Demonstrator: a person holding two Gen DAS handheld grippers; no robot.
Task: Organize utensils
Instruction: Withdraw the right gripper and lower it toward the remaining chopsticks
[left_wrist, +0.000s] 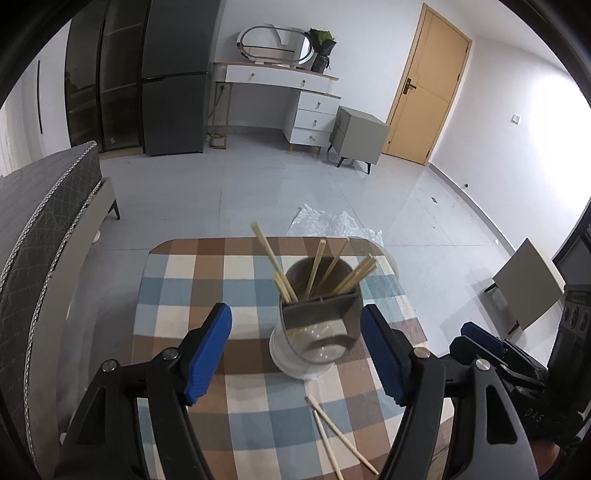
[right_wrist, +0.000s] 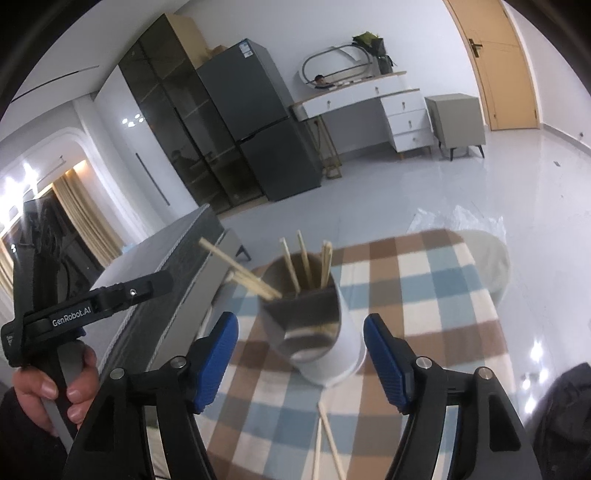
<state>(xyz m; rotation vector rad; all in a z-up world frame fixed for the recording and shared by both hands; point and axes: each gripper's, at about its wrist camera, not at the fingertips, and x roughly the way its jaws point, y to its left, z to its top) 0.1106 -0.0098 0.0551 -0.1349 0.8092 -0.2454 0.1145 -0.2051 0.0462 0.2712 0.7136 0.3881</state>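
Observation:
A grey and white utensil holder (left_wrist: 317, 332) (right_wrist: 314, 332) stands on the checked tablecloth (left_wrist: 192, 280) (right_wrist: 424, 280), with several wooden chopsticks (left_wrist: 321, 269) (right_wrist: 306, 262) leaning in its back compartment. Two loose chopsticks (left_wrist: 332, 432) (right_wrist: 327, 439) lie crossed on the cloth in front of it. My left gripper (left_wrist: 295, 350) is open, its blue pads either side of the holder and apart from it, nothing between them. My right gripper (right_wrist: 299, 354) is open too, empty, just short of the holder. The right gripper's fingers (left_wrist: 480, 339) show at the right edge of the left wrist view.
A person's hand (right_wrist: 44, 391) grips the left tool's handle at the left of the right wrist view. A grey sofa (left_wrist: 40, 229) runs along the table's left side. Crumpled clear plastic (left_wrist: 332, 221) lies beyond the table. A fridge (left_wrist: 173, 74), dresser (left_wrist: 295, 96) and door (left_wrist: 424, 81) stand far behind.

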